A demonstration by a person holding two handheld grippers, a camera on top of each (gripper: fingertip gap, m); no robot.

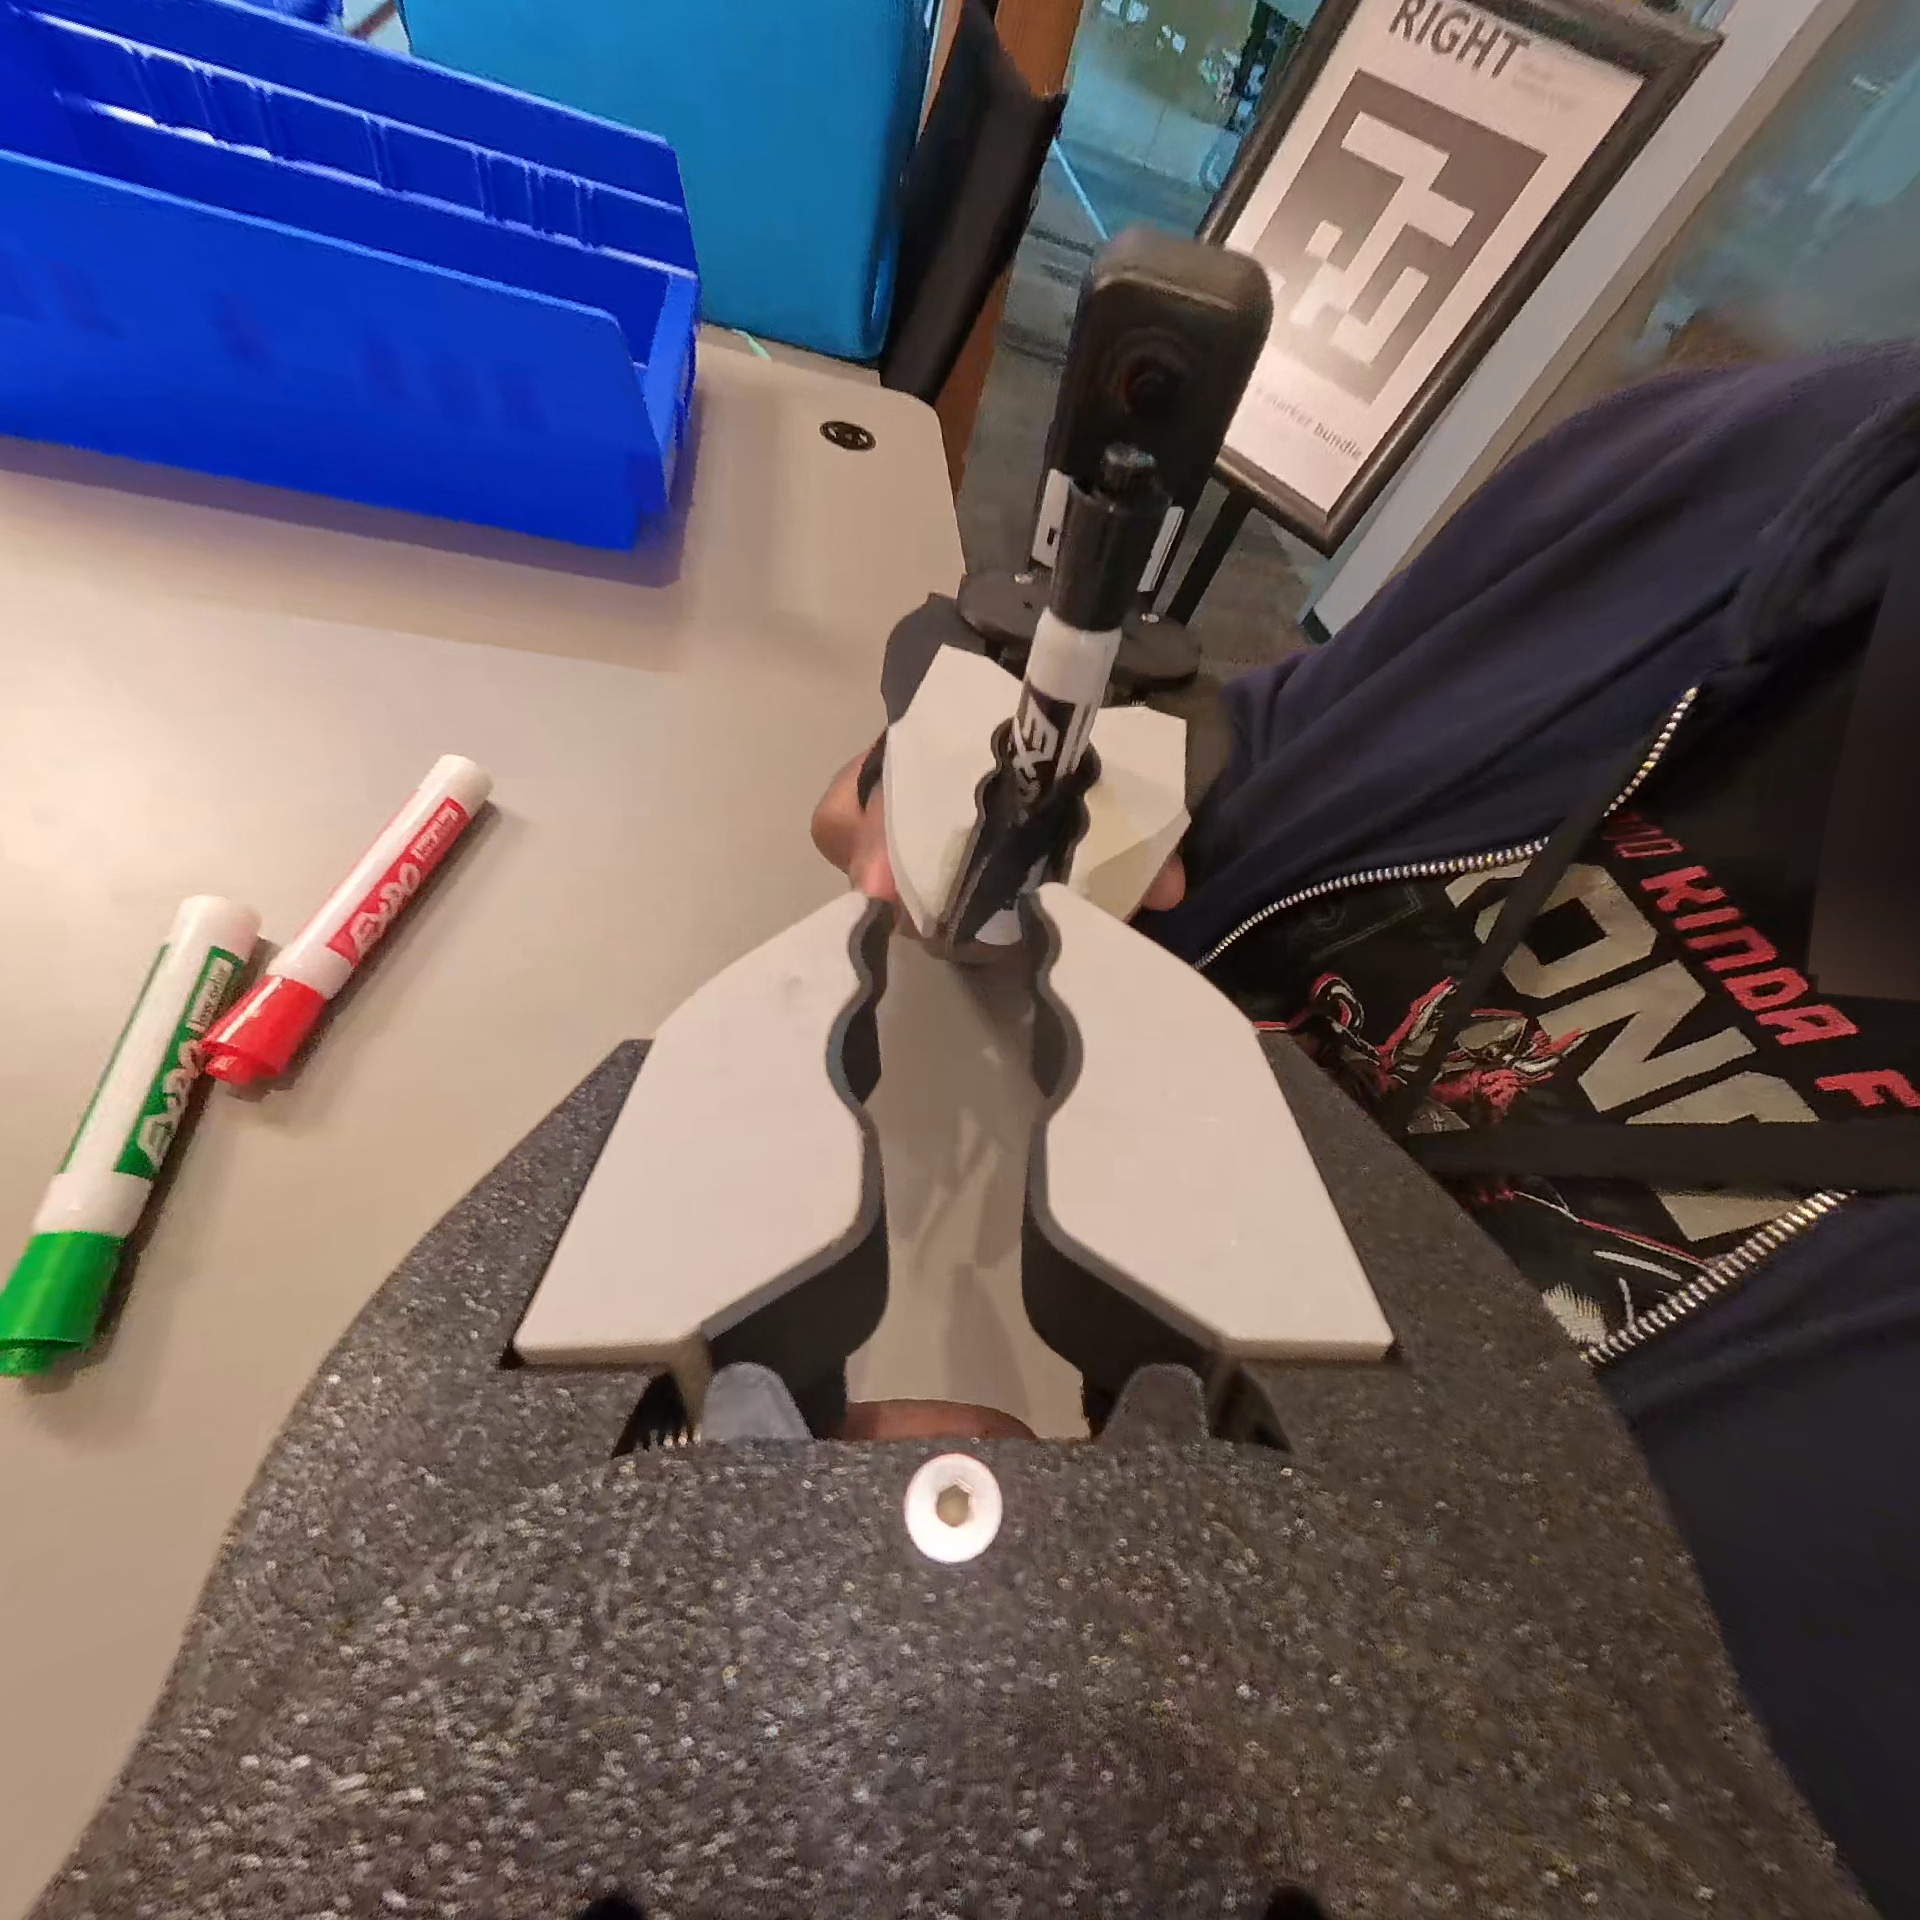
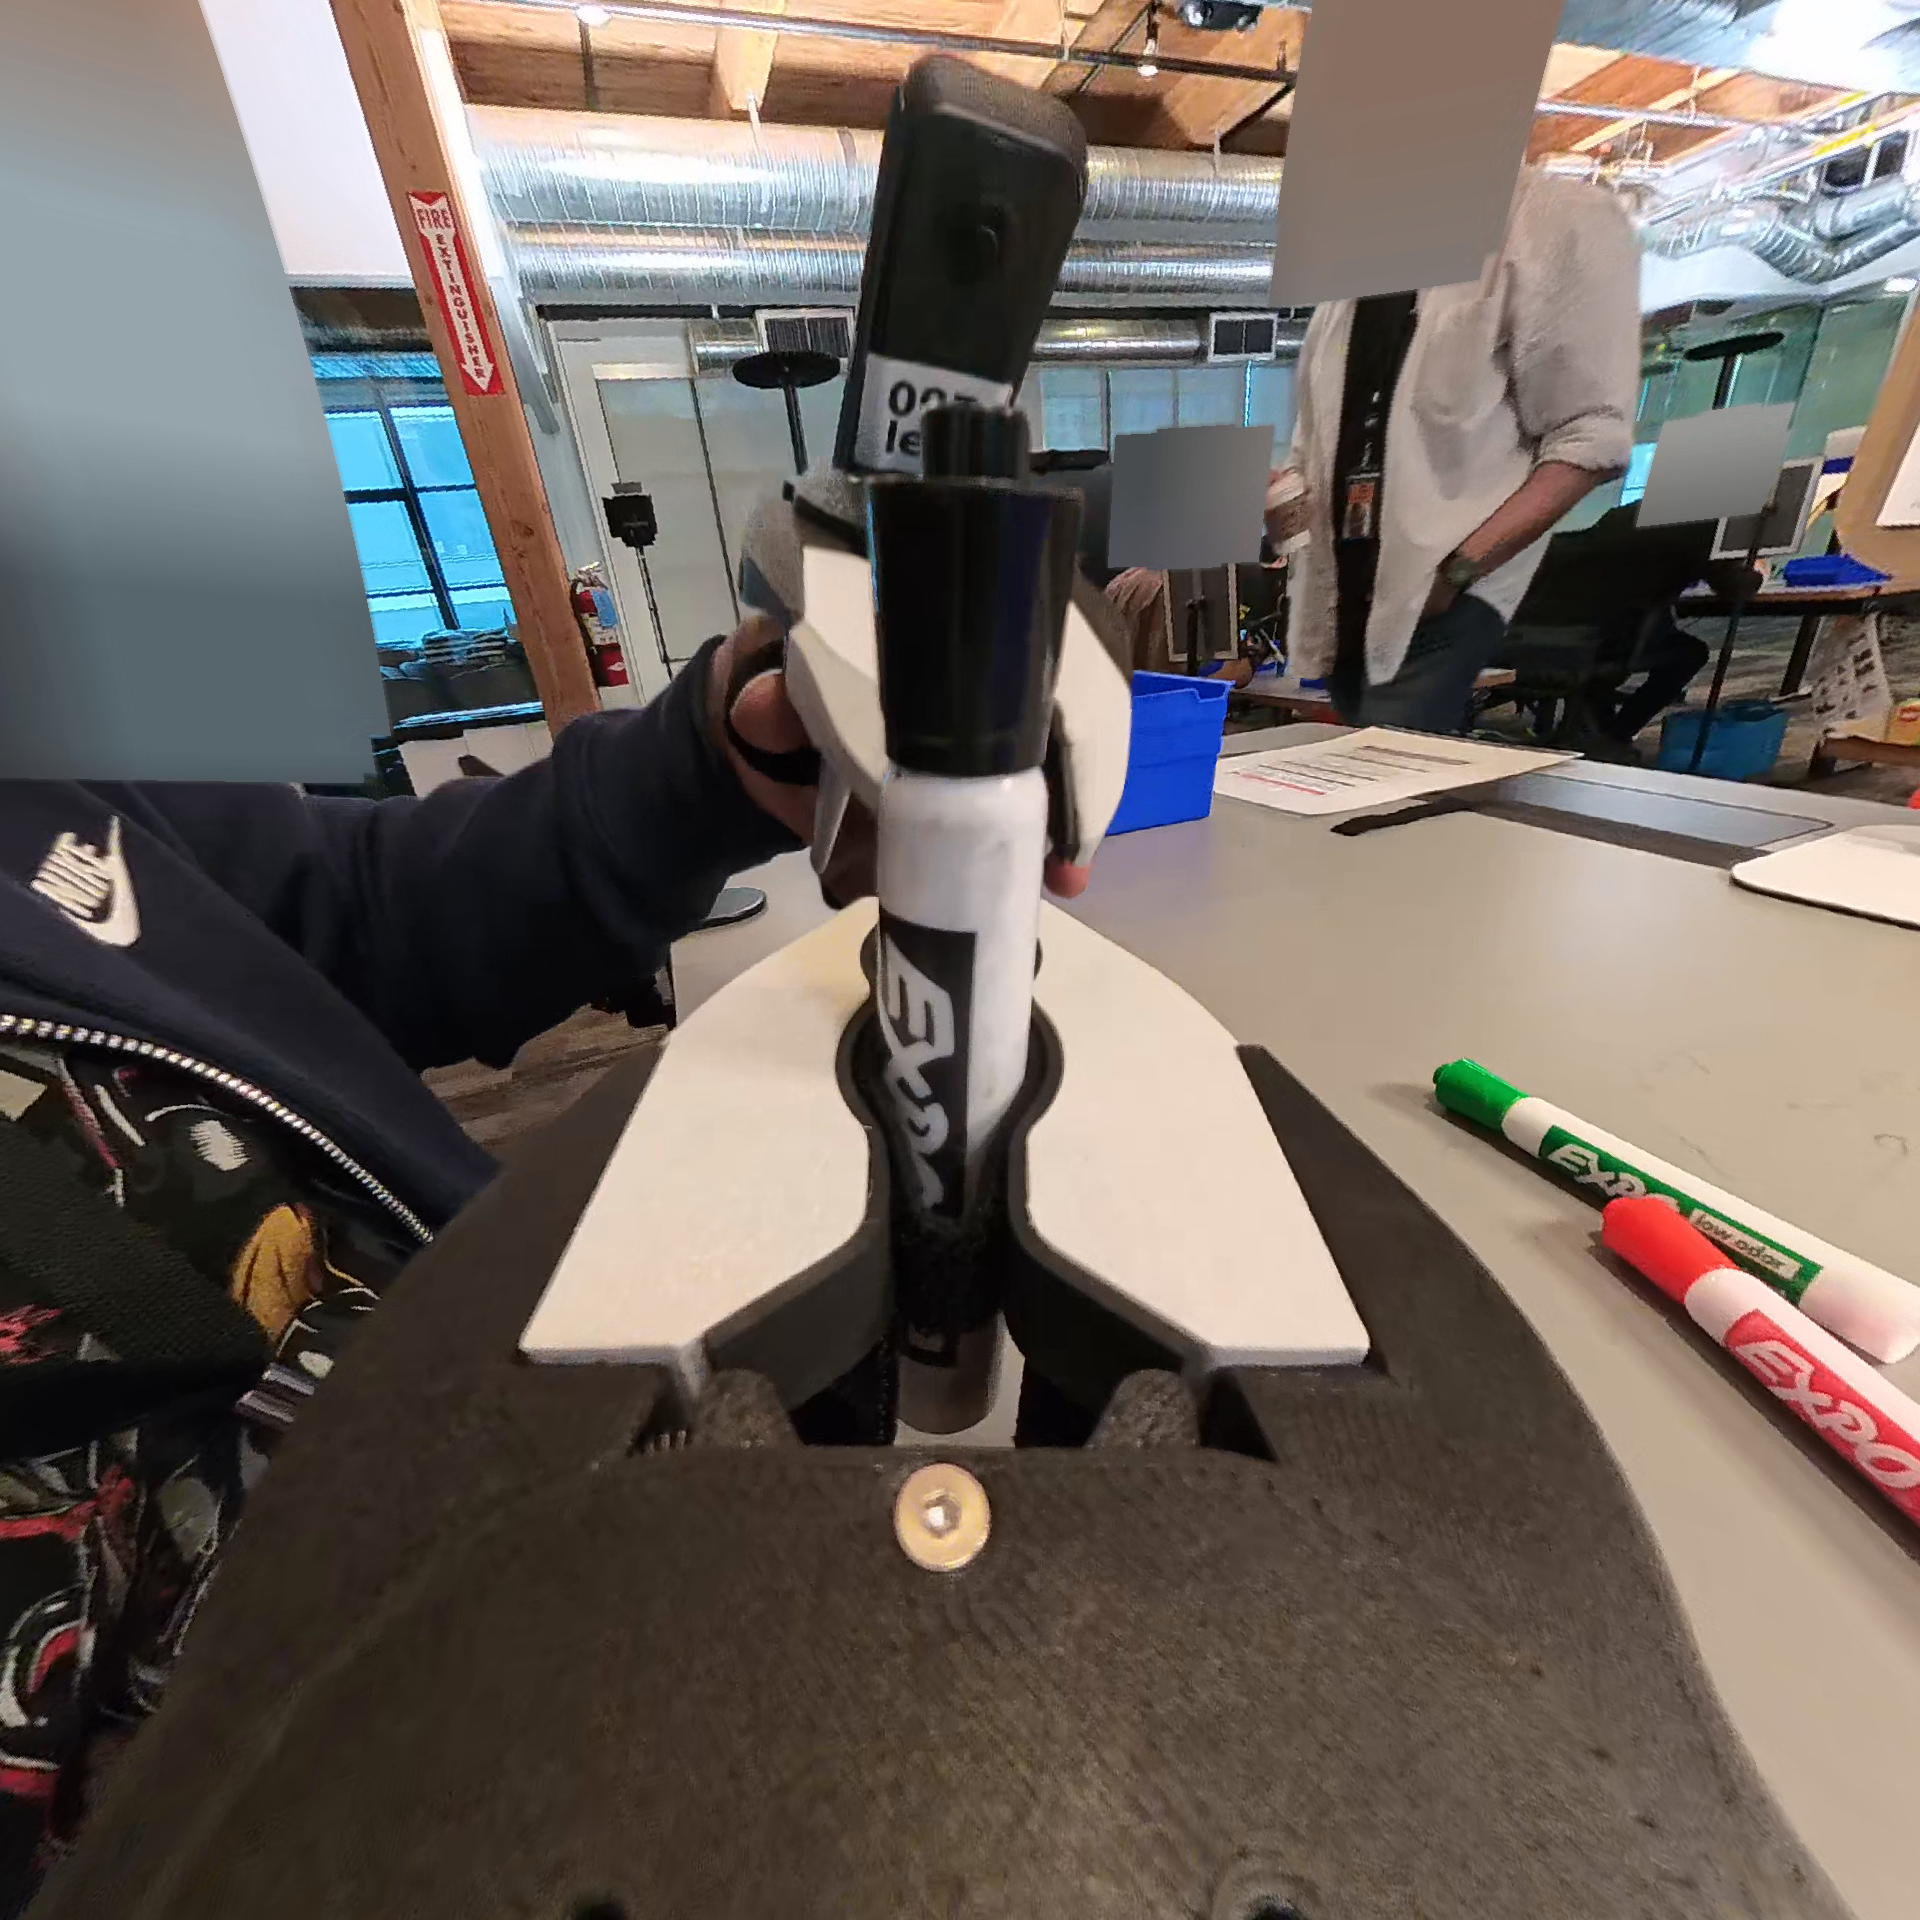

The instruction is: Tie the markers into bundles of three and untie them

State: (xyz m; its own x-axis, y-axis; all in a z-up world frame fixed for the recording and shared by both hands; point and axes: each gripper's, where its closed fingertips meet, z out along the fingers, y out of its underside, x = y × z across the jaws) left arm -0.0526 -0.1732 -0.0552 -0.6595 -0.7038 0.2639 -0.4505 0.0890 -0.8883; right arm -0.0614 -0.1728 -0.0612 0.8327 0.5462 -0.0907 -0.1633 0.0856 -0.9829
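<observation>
- Black marker point(image 2: 961, 935) stands clamped in the right gripper point(image 2: 951, 997).
- Left gripper point(image 1: 951, 935) is open, its grasp bare.
- Green marker point(image 1: 125, 1132) and red marker point(image 1: 348, 925) lie at nine o'clock on the desk point(image 1: 468, 675).

Grey table point(image 2: 1351, 987); wooden post point(image 2: 457, 416); silver ducts point(image 2: 675, 197) under timber ceiling point(image 2: 779, 73); windows point(image 2: 416, 478) behind.

Brand lettering on my black marker point(image 2: 956, 904), green marker point(image 2: 1662, 1184), red marker point(image 2: 1787, 1361) — print too on the framed sign point(image 1: 1455, 239) and red wall sign point(image 2: 454, 291).
</observation>
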